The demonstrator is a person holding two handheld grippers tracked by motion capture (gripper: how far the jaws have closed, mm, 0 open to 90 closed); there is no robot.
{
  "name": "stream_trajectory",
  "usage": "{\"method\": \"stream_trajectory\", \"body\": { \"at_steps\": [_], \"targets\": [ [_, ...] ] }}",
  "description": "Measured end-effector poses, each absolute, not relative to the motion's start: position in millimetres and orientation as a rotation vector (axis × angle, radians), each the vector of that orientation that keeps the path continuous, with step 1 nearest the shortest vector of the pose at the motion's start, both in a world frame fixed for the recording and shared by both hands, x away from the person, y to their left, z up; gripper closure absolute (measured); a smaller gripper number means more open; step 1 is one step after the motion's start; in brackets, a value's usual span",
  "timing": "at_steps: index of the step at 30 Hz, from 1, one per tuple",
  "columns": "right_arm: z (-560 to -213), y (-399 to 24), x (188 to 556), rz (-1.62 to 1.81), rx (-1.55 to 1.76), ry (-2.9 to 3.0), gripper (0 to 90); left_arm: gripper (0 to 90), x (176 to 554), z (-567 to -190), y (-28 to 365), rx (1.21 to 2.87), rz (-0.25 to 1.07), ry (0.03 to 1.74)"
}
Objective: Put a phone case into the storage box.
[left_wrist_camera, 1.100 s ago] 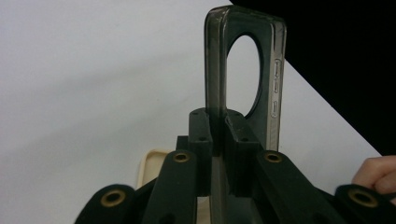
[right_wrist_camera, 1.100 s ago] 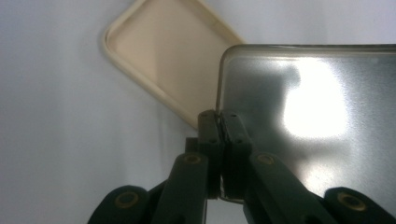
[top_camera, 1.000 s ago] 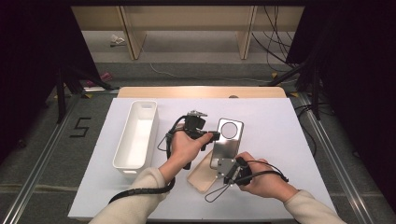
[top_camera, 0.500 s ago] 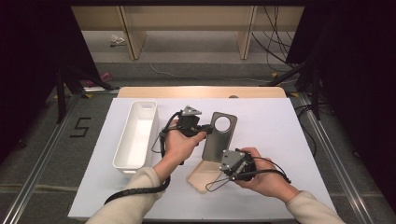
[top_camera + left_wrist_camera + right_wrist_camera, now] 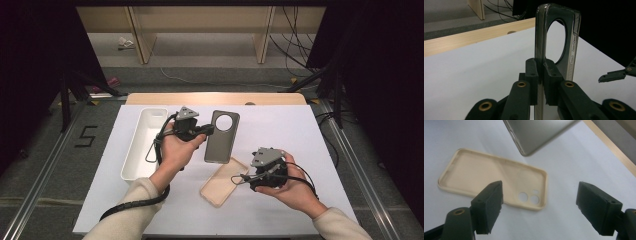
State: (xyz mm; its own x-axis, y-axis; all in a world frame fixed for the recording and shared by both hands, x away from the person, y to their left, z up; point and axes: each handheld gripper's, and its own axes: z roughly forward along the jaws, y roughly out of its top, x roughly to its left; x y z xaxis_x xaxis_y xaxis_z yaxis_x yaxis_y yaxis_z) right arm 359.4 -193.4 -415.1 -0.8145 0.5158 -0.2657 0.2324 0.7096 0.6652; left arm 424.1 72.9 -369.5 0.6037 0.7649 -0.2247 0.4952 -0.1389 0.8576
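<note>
My left gripper (image 5: 205, 131) is shut on the long edge of a dark grey phone case (image 5: 222, 137) with a round camera hole and holds it above the table. In the left gripper view the gripper (image 5: 540, 77) pinches that case (image 5: 571, 42), which stands upright. A beige phone case (image 5: 224, 181) lies hollow side up on the white table (image 5: 300, 130). My right gripper (image 5: 248, 177) hovers just right of it. Its jaws have just been opening and nothing is between them. In the right gripper view the gripper (image 5: 541, 202) stands wide open before the beige case (image 5: 474, 177), and the dark case (image 5: 536, 132) hangs above.
A long white tray (image 5: 142, 142) stands on the left part of the table, just left of my left hand. A wooden strip (image 5: 215, 98) runs along the table's far edge. Cables trail from both grippers.
The right gripper's jaws have opened and the hand has drawn back to the right. The left gripper has carried the dark case up and away from the beige case.
</note>
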Motion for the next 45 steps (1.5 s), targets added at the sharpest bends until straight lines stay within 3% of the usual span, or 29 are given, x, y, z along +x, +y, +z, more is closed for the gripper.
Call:
{"method": "stream_trajectory", "body": {
  "at_steps": [45],
  "targets": [
    [-416.4, -235.2, 364.1, 1.077, 0.866, 2.355, 17.5, 82.9, 419.4, -356.4, 140.5, 1.671, 0.446, 1.043]
  ]
}}
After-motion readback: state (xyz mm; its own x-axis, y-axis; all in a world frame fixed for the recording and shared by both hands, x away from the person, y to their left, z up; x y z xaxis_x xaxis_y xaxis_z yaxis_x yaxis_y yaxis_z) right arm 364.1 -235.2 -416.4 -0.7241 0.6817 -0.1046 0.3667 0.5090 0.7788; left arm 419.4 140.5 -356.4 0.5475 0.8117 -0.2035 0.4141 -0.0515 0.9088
